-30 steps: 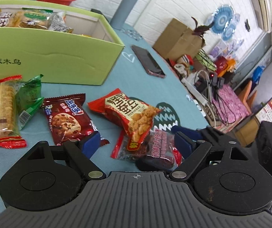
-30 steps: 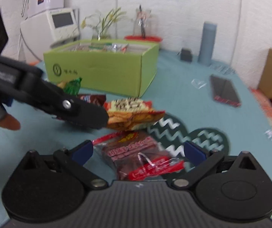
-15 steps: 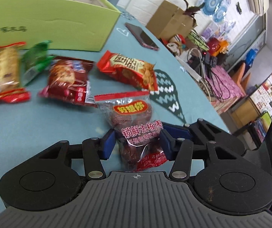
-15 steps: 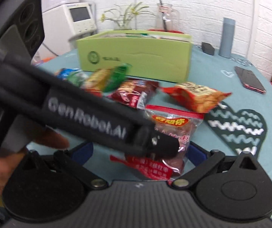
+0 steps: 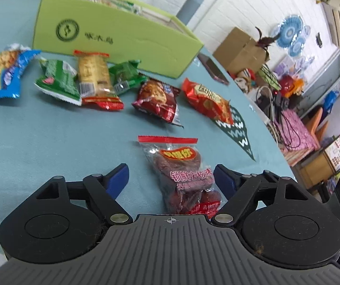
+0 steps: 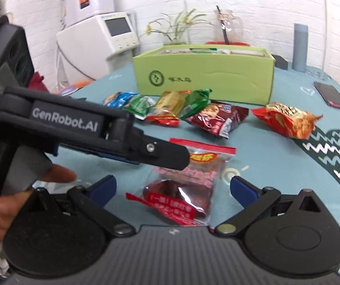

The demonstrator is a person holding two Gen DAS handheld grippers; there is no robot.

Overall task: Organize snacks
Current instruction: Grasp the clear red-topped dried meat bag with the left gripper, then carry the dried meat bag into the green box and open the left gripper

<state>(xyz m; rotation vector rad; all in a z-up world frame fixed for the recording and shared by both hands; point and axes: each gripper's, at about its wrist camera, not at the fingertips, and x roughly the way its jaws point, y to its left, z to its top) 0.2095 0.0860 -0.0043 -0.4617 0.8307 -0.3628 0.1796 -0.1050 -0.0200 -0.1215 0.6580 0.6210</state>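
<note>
On the teal table (image 5: 51,137), a clear date bag (image 5: 184,173) lies between the spread left gripper (image 5: 171,178), the right gripper (image 6: 172,186) gaping too.

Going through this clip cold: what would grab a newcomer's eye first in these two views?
Probably the clear bag of dark red dates with its red seal strip, lying on the teal tablecloth between the open fingers of the left gripper. Behind it a row of bright snack packets lies before the lime-green box. In the right wrist view, the left gripper's black body cuts across above the bag.
</note>
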